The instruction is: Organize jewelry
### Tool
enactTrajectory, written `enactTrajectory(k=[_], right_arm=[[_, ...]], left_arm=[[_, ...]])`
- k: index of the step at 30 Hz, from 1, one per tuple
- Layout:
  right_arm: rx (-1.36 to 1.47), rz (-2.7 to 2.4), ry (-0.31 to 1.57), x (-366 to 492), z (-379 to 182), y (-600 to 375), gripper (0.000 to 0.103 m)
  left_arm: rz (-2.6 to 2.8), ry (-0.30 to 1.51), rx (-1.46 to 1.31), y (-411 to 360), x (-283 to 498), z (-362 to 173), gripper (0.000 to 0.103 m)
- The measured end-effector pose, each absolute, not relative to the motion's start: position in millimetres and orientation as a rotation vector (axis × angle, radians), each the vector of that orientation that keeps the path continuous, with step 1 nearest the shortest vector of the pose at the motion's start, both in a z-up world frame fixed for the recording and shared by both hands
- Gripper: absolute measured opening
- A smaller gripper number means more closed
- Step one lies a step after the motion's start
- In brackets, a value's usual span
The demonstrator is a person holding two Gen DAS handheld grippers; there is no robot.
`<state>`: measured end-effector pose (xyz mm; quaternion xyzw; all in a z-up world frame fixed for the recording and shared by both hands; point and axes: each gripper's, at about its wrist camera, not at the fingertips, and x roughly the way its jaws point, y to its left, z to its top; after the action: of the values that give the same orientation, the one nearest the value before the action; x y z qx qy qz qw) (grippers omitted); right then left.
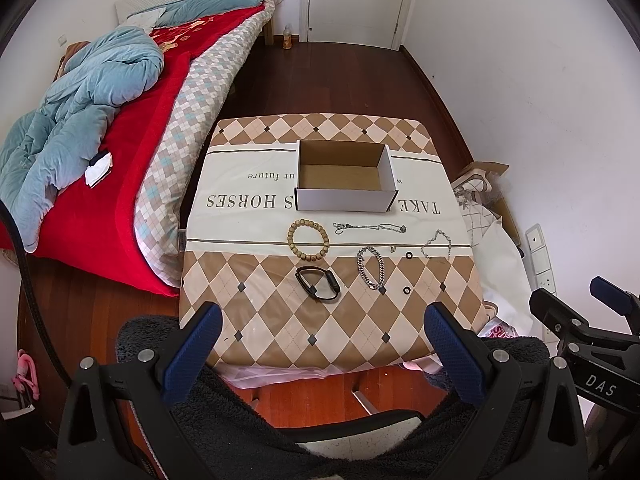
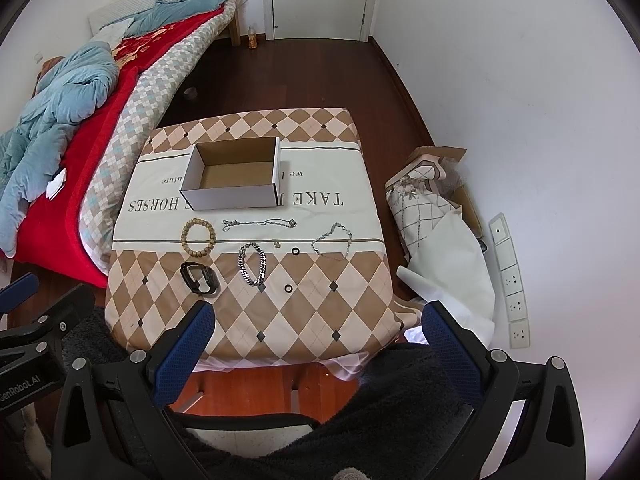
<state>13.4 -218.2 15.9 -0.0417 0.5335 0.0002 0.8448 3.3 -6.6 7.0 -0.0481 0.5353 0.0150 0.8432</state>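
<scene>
On the cloth-covered table (image 1: 248, 300), jewelry lies spread out in front of an open cardboard box (image 1: 346, 200).
The bead bracelet (image 1: 308, 240), black band (image 1: 318, 284), chunky chain (image 1: 371, 267), two thin chains (image 1: 370, 227) (image 1: 437, 244) and two small rings (image 1: 409, 255) lie apart. Left gripper (image 1: 324, 344) and right gripper (image 2: 316, 340) hover near the table's front edge, jaws wide apart, holding nothing.

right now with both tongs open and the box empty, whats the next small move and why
Probably lower the left tongs onto the black bracelet. It lies nearest that side, apart from the other pieces, and nothing is yet in the cardboard box. The right tongs hold nothing either.
</scene>
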Motion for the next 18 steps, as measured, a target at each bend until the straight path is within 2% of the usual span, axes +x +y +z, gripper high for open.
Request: enactTrajectory(k=[18], right_arm=[[-0.090, 0.000, 1.126, 15.3, 16.0, -218.3, 0.103]], left_arm=[[0.034, 1.129, -0.102, -9.0, 5.7, 8.4, 0.103]])
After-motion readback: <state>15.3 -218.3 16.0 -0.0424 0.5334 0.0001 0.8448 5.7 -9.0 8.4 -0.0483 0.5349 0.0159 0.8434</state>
